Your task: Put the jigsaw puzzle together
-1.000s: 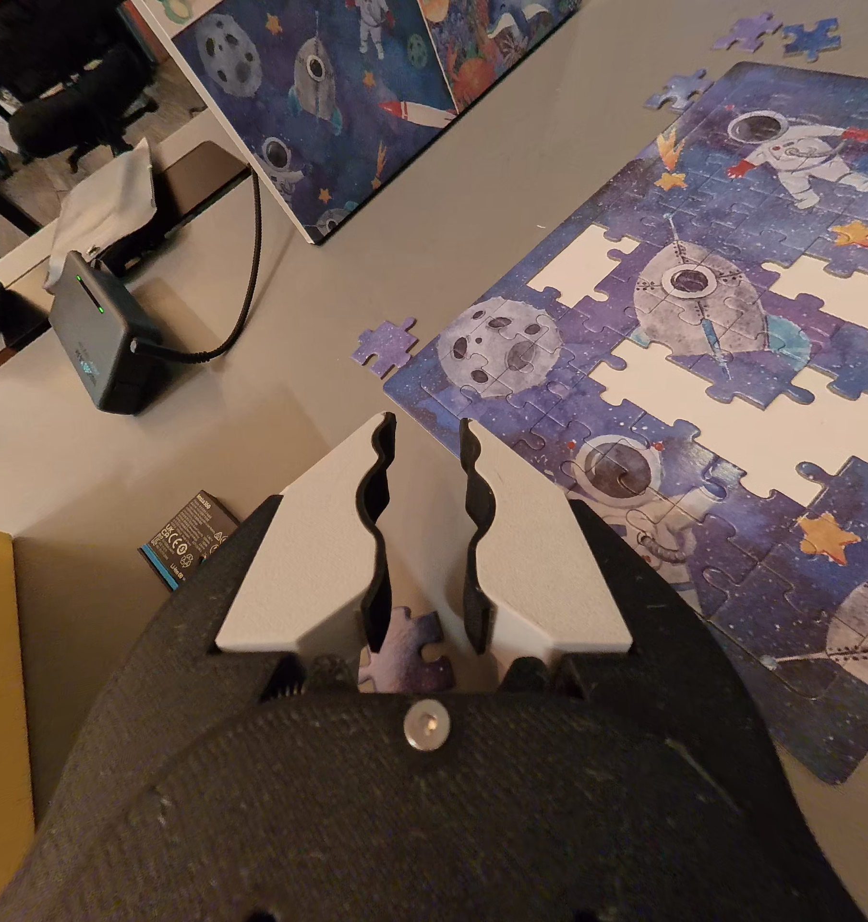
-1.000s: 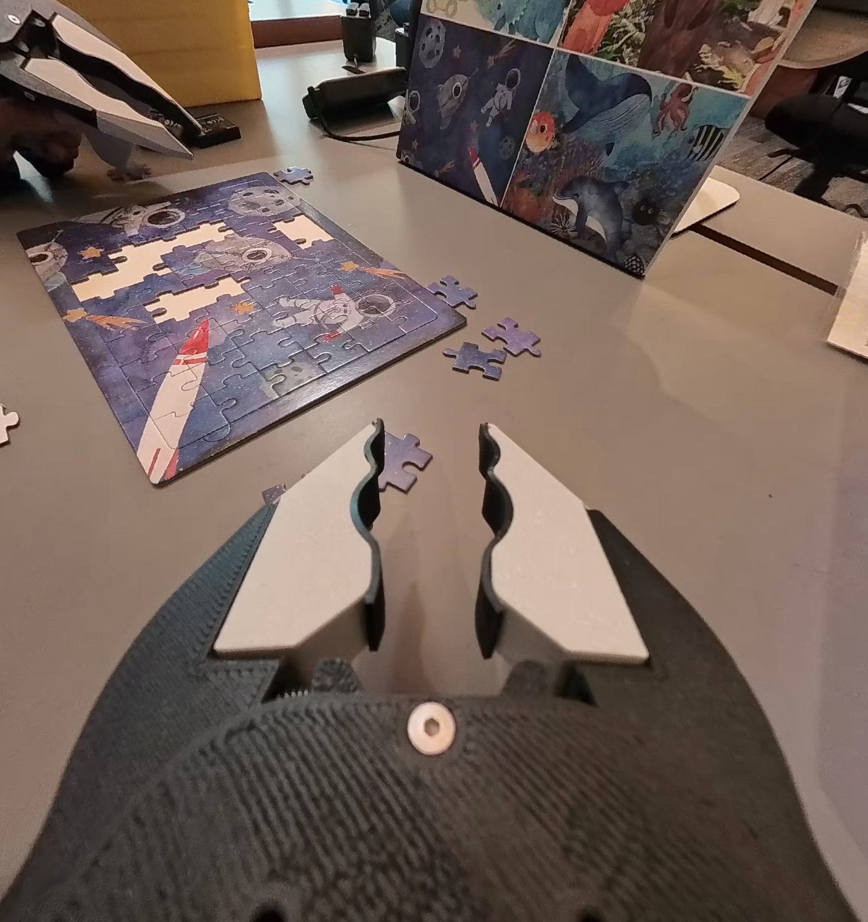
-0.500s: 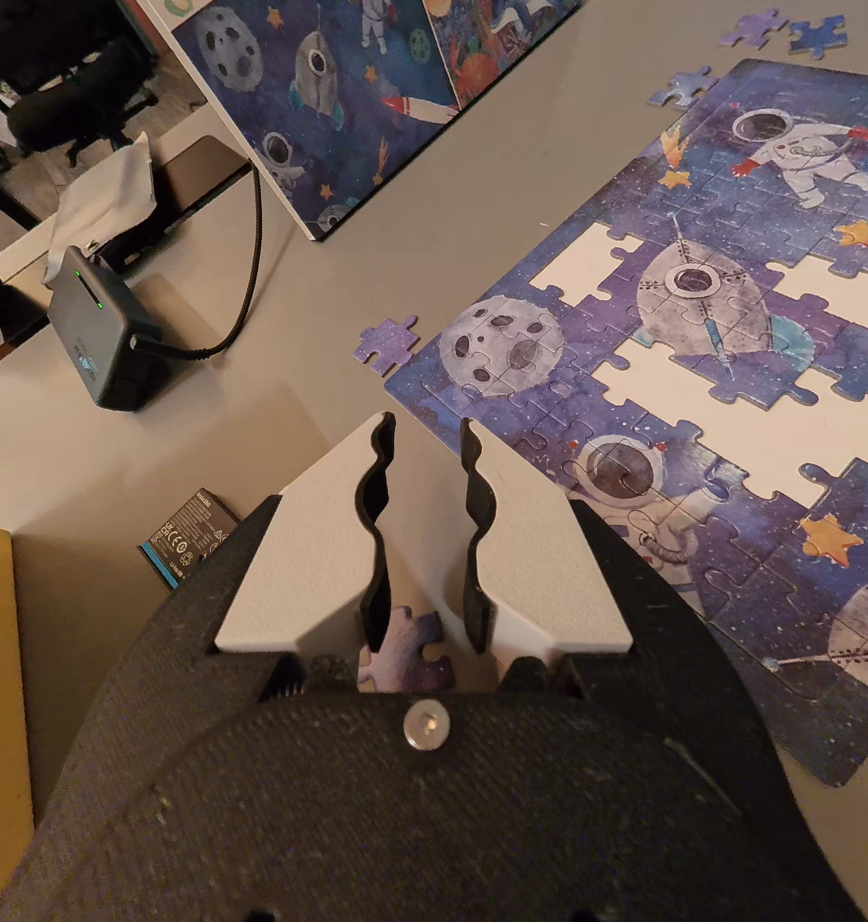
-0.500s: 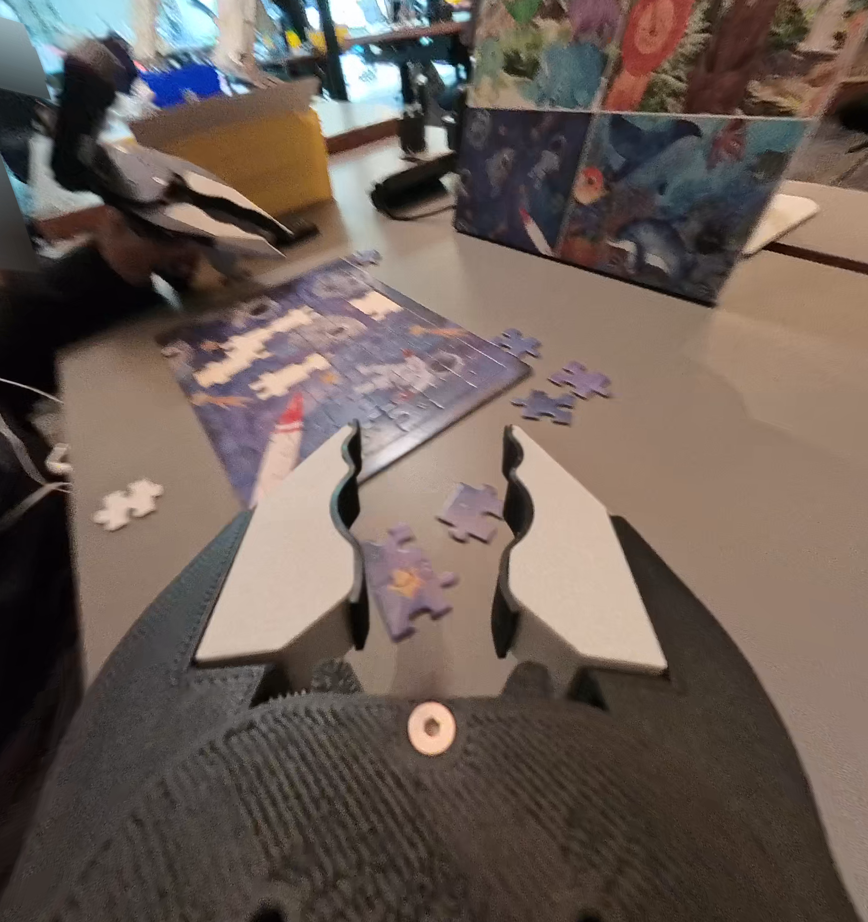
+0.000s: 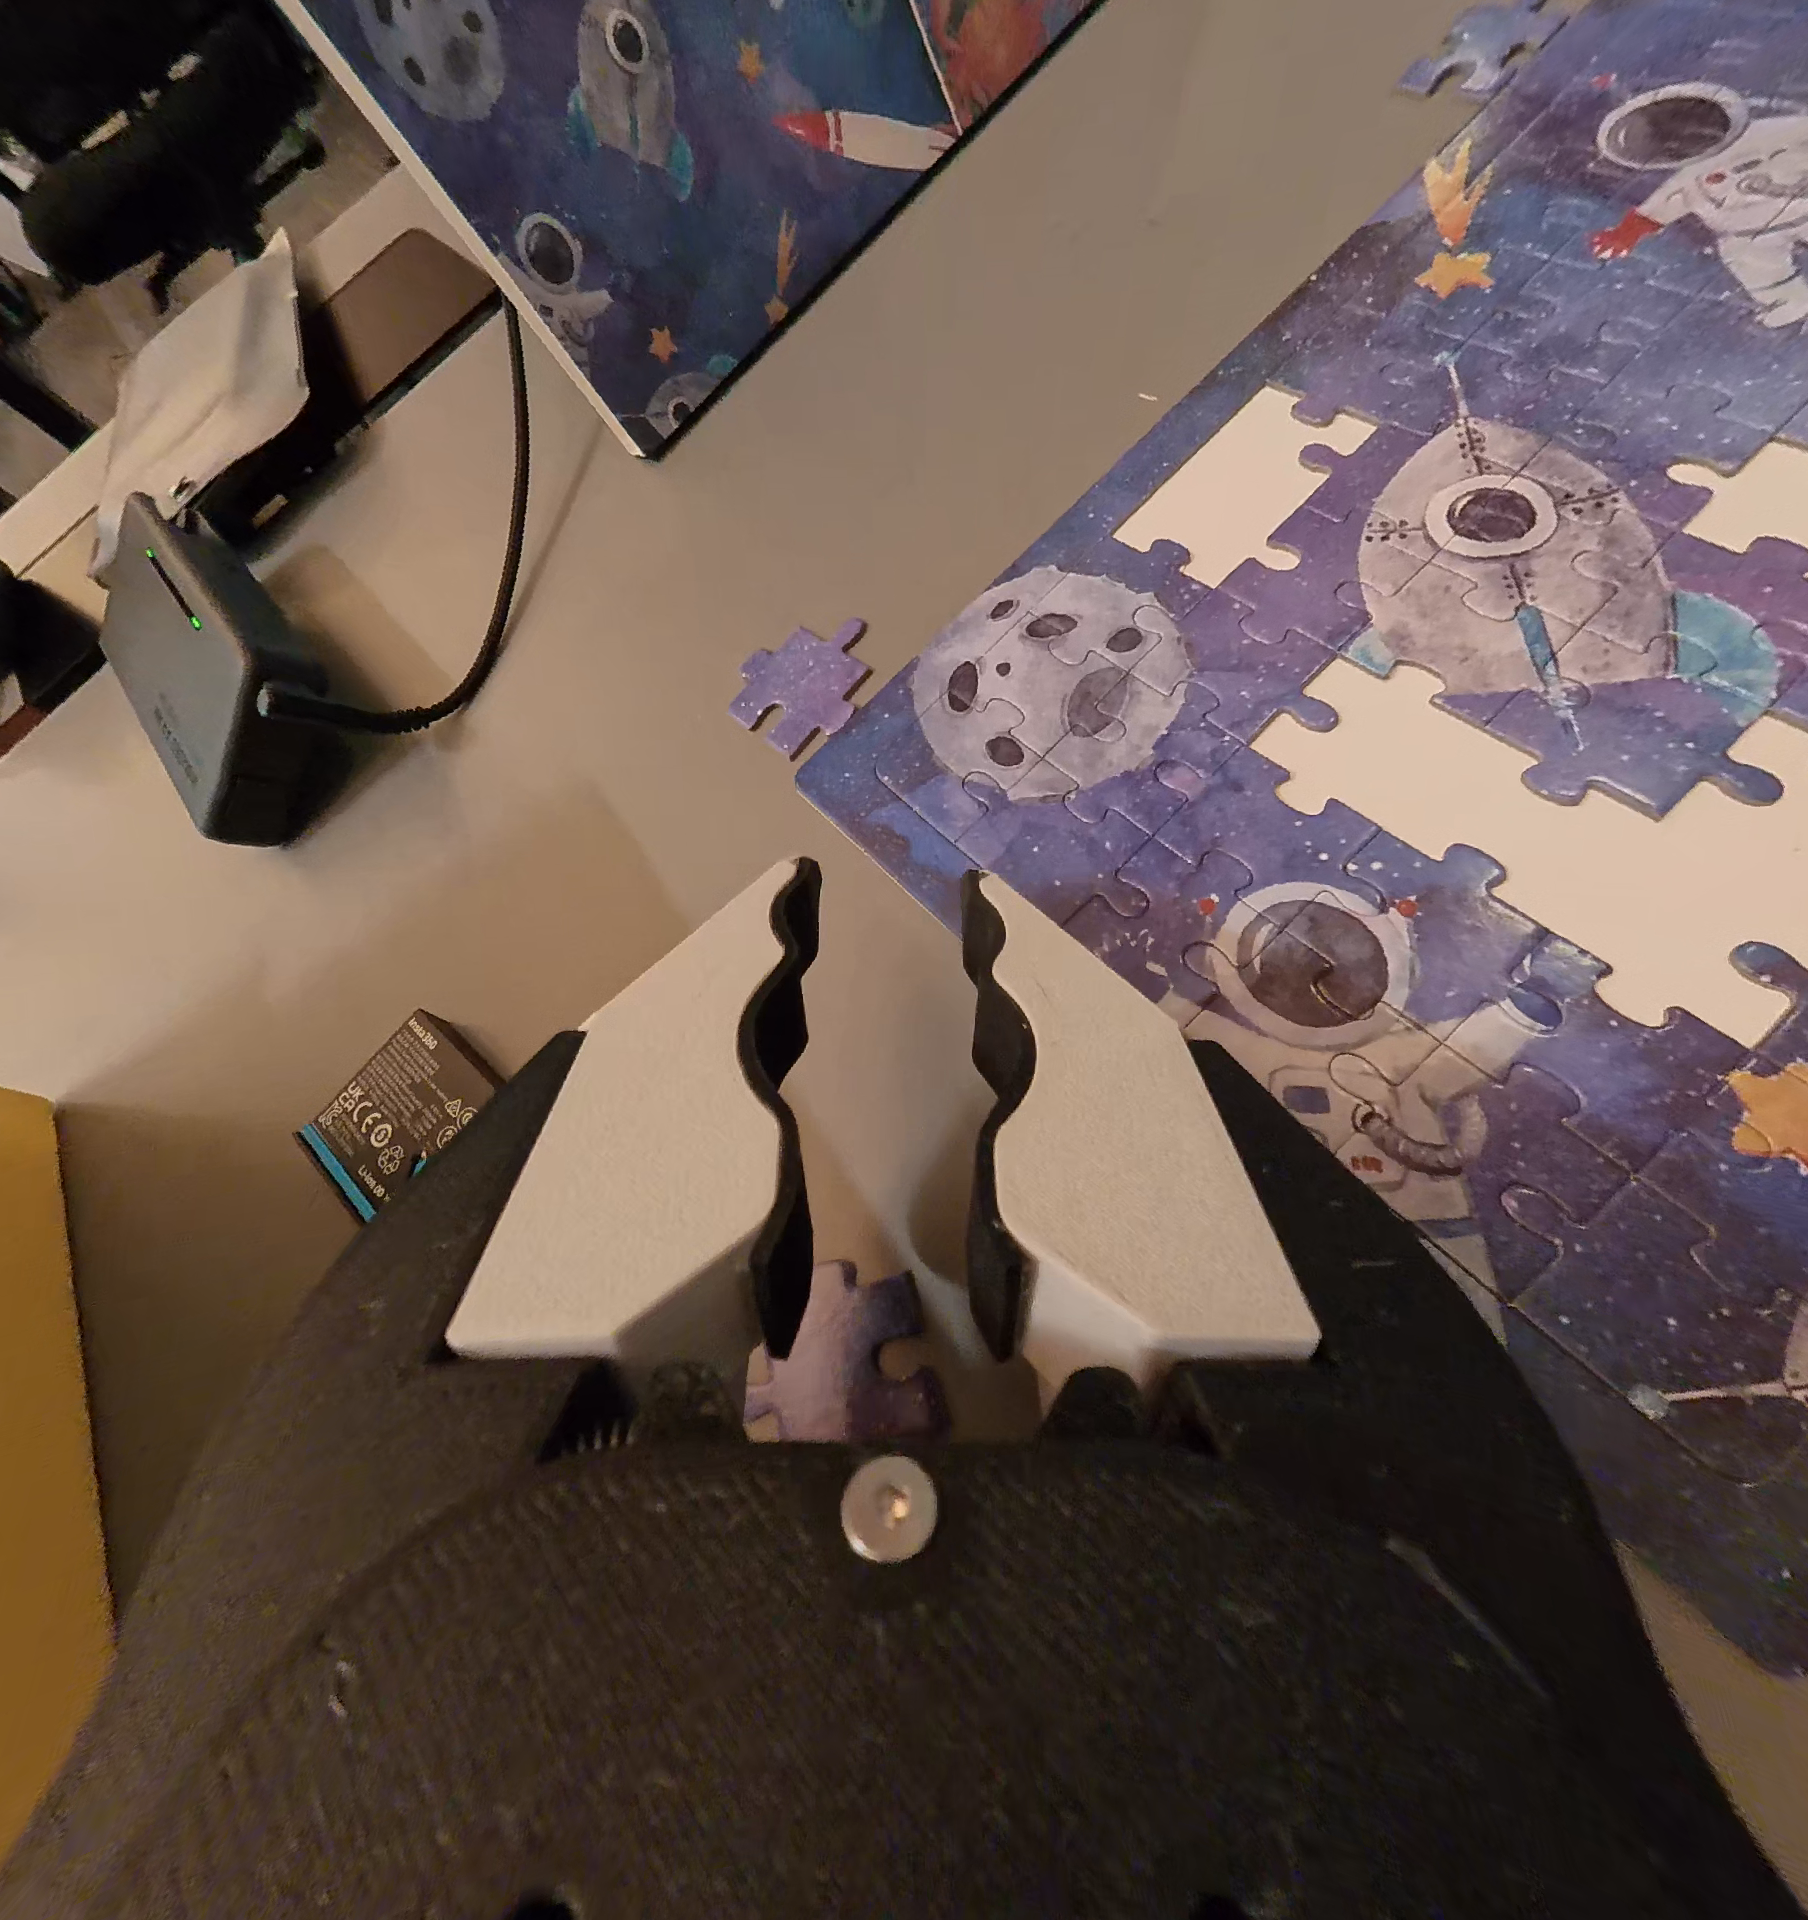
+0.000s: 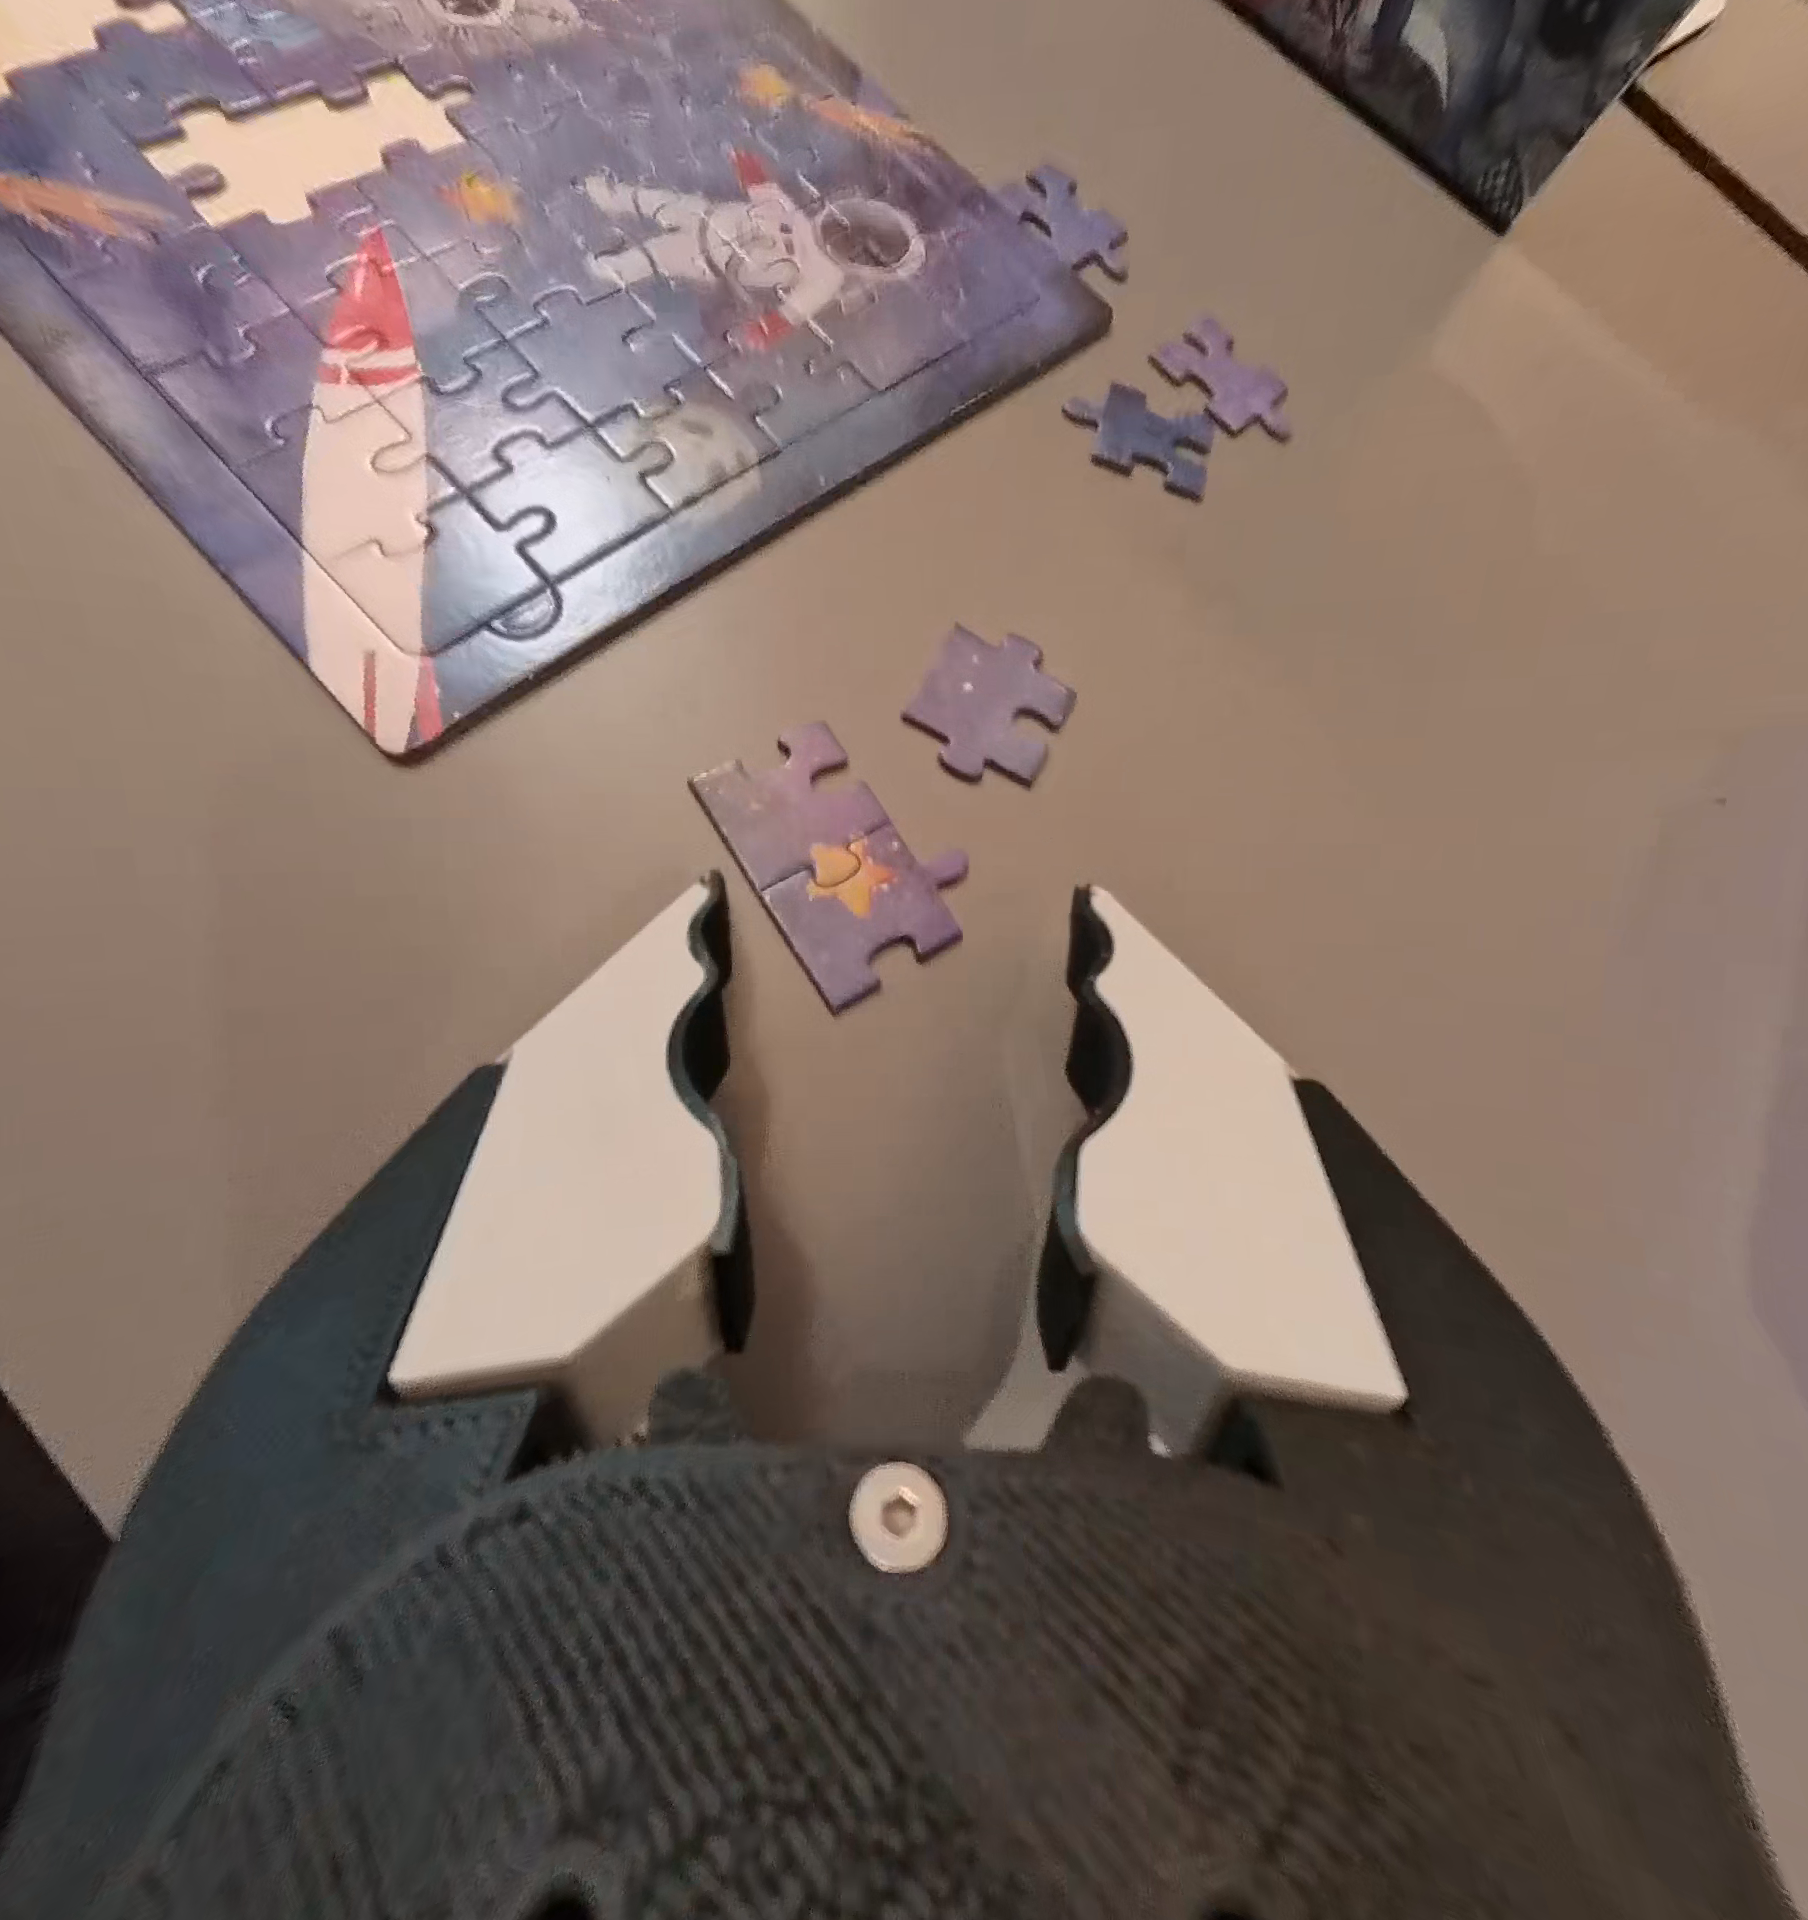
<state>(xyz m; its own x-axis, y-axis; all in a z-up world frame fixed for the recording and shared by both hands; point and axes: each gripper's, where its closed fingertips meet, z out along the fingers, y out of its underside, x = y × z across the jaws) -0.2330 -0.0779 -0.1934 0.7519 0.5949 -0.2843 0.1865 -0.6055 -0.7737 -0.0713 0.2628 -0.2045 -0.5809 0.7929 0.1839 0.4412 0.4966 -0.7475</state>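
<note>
Swinging down fast, the right gripper (image 6: 895,894) now hangs over the joined star pair (image 6: 834,871), jaws spread wider than a second ago (pickup next, I'd guess). Left gripper (image 5: 884,883) hasn't budged, jaws slightly parted, by the puzzle (image 5: 1399,831) corner on the table (image 5: 931,364).

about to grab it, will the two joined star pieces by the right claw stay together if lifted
The joined star pieces lie flat and thin, so probably hard to pinch off the table. Only one tab links them, so they may hinge or separate. Likely very light.
</note>
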